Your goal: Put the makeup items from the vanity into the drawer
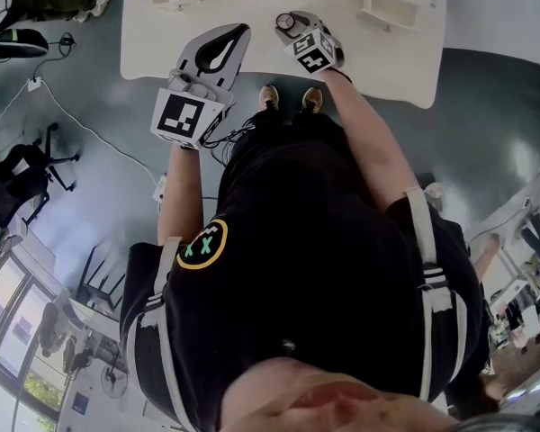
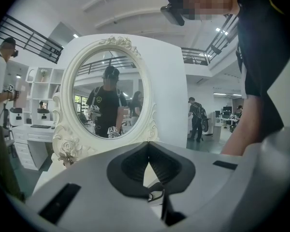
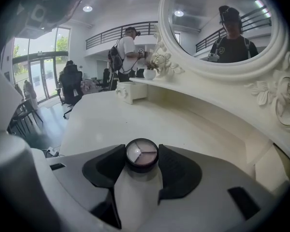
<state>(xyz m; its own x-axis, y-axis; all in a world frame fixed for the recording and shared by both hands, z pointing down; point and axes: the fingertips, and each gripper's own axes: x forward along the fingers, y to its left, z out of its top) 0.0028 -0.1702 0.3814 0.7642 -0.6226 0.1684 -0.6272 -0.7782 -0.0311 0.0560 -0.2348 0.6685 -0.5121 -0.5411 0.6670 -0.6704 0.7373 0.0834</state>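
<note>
A small round compact [image 3: 141,153] with a black rim and a pinkish, three-part top sits between the dark pads of my right gripper [image 3: 142,159], which is shut on it just above the white vanity top [image 3: 116,120]. In the head view the compact [image 1: 285,22] and right gripper [image 1: 293,27] are over the vanity [image 1: 378,61] near its middle. My left gripper [image 1: 241,32] hovers over the vanity's left part, shut with nothing in it. In its own view the left gripper [image 2: 148,146] faces the oval mirror [image 2: 108,93].
The ornate white mirror frame [image 3: 280,91] rises at the right. A small white drawer box [image 3: 132,91] and a little pot [image 3: 149,74] stand on the vanity's far shelf. Another box [image 1: 389,7] sits at the back right. An office chair [image 1: 22,183] and cables lie on the floor at left.
</note>
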